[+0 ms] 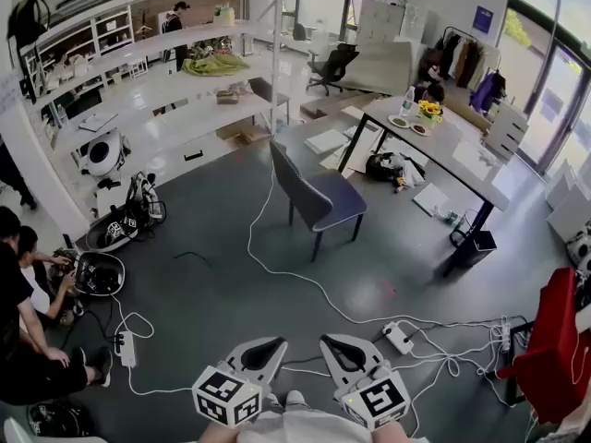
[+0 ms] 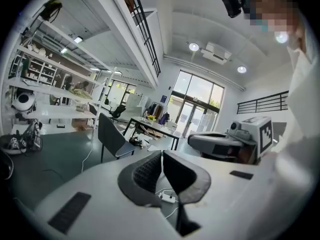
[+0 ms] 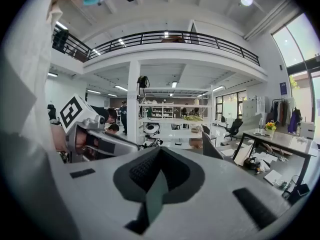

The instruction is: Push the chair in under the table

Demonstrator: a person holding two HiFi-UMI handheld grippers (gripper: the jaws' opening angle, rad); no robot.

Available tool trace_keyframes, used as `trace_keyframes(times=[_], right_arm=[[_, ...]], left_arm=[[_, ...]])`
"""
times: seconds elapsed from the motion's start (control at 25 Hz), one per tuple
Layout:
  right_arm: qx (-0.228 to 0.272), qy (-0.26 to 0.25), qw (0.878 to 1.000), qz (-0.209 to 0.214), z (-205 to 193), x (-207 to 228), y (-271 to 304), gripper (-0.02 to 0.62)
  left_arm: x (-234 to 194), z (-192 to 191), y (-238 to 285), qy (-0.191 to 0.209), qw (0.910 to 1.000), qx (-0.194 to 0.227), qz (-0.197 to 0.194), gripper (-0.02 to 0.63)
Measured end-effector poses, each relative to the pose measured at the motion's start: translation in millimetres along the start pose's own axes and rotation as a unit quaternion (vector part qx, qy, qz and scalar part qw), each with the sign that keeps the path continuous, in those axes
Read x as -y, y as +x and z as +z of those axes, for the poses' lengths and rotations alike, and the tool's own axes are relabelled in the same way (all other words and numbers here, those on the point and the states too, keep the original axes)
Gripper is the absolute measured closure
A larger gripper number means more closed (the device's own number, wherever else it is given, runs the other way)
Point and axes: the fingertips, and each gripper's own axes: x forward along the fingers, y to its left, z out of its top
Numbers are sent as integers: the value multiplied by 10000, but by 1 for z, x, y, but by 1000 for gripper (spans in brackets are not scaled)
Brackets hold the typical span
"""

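Left tongs: the left tongs (image 1: 266, 347) are closed and empty, pads together, held low at 6 o'clock in the head view.
Right tongs: the right tongs (image 1: 340, 347) are just beside them, likewise closed with nothing between the pads.
Chair: the dark chair (image 1: 319, 197) stands on the grey floor (image 1: 212, 293) at 12 o'clock from the tongs, well apart from them. Its back is on the 9 o'clock side and its seat faces the worktop.
Worktop: the grey worktop (image 1: 462, 146) on black legs lies at 1 to 2 o'clock. The chair is near its corner but not under it, with bare floor between.
On the worktop: yellow flowers (image 1: 428, 111) near its far edge.
Floor: a white cable (image 1: 277, 270) runs past the chair to a power strip (image 1: 399, 337) at 1 o'clock, near the right tongs.
Surroundings: white shelving (image 1: 157, 90) at 10 to 11 o'clock; people (image 1: 28, 275) low down at 9 o'clock.
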Motion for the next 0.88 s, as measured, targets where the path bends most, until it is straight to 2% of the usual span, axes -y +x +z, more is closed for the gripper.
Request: trace_keyframes(times=[0.12,0.44,0.64,0.88], right_arm=[[-105,-16,9999,71,-5,-2,2,594],[24,-31,9998,197,-5,5,3,592],[80,-5,9991,417,-9,16,6,592],[194,45,9980,604,-15,28,9,592]], left_arm=[[0,-1,4,-10,10000,-23,6,583],[-7,-2,21,73,9999,-142,13,583],[-2,5,37,194,9997,-121,-14,583],[2,-5,52,-52,9997,-95,200,583]])
